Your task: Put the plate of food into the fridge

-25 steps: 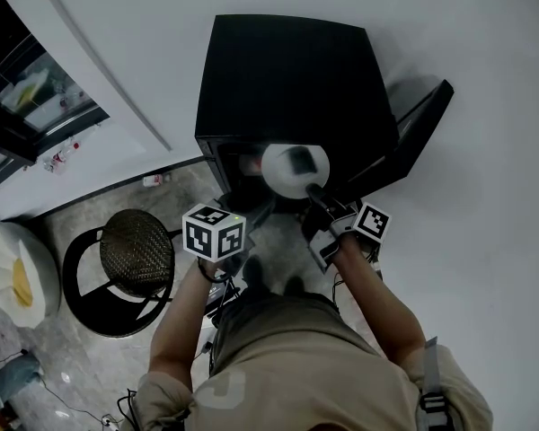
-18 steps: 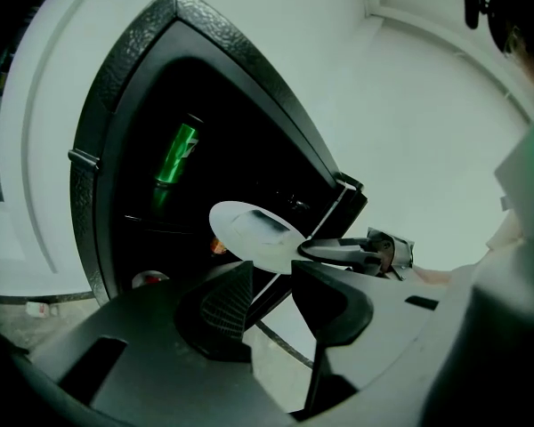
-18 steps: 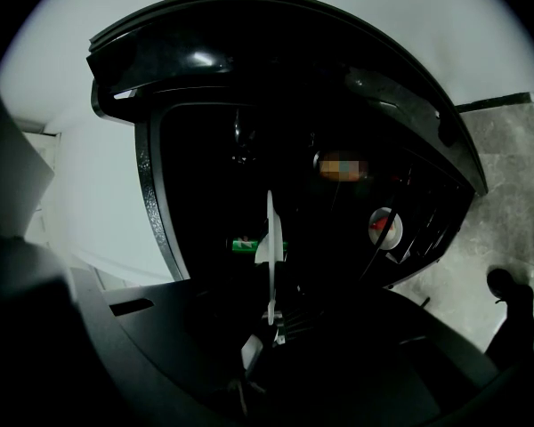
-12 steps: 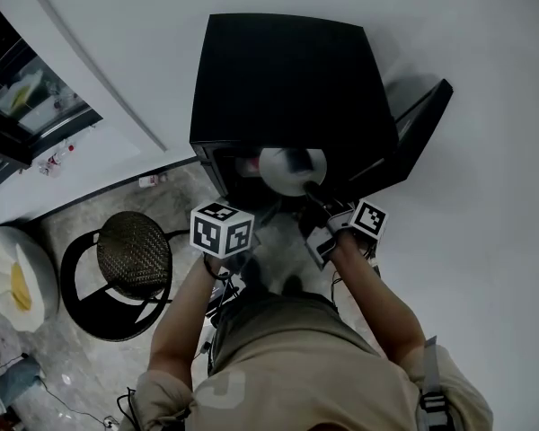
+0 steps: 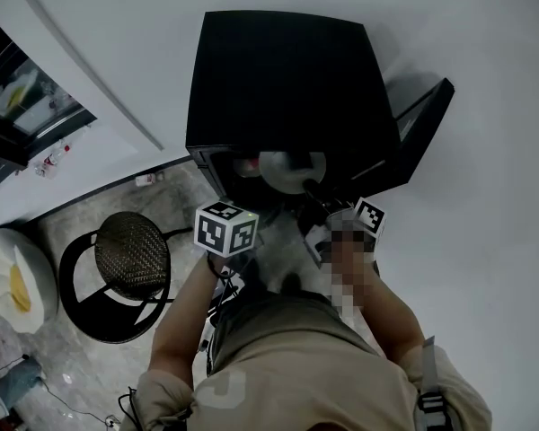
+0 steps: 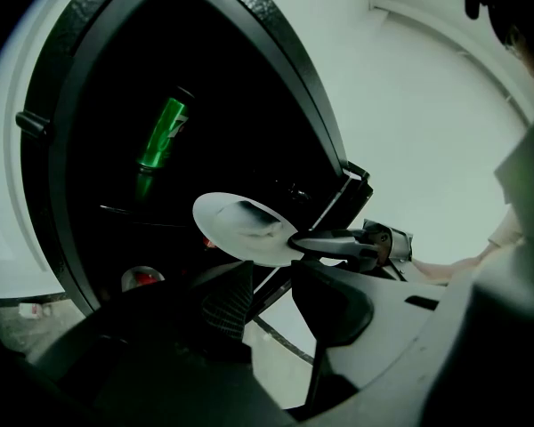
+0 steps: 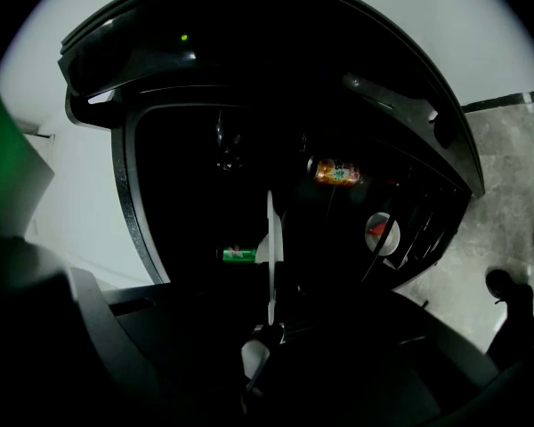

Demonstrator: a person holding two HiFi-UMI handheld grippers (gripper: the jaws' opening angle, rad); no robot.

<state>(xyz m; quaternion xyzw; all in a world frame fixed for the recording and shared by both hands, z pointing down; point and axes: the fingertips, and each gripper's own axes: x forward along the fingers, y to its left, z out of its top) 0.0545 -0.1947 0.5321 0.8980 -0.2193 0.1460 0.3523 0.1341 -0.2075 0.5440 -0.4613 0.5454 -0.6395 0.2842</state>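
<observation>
Person stands facing the small black fridge [image 5: 287, 79], its door [image 5: 422, 128] swung open to the right, both forearms stretched forward toward the opening. The right forearm angles in from the right. The right gripper [image 6: 301, 238] lies roughly level with one jaw above and one below the plate's near rim, closed on it and carrying it. The plate [image 6: 236, 225] is white, held close to flat at the mouth of the fridge. From the head view its far half sits under the front edge of the fridge top, its near half outside. The left forearm runs straight ahead on the other side. The left gripper [image 6: 272, 269] is tipped slightly downward, low and to the left of the plate, its jaws partly apart with nothing between them and touching nothing. Inside the cabinet a green can [image 6: 165, 132] lies well behind the plate, and an orange packet [image 7: 338, 172] sits higher up. Hard to make out: the food [image 6: 254, 216] shows only as a pale lump with a dark strip, kind not identifiable. The right gripper view shows the plate edge-on as a thin white line, with its own jaws lost in the dark. The fridge interior is nearly black, so whether the plate touches a shelf cannot be told. From the head view the left jaws are hidden under the marker cube.
</observation>
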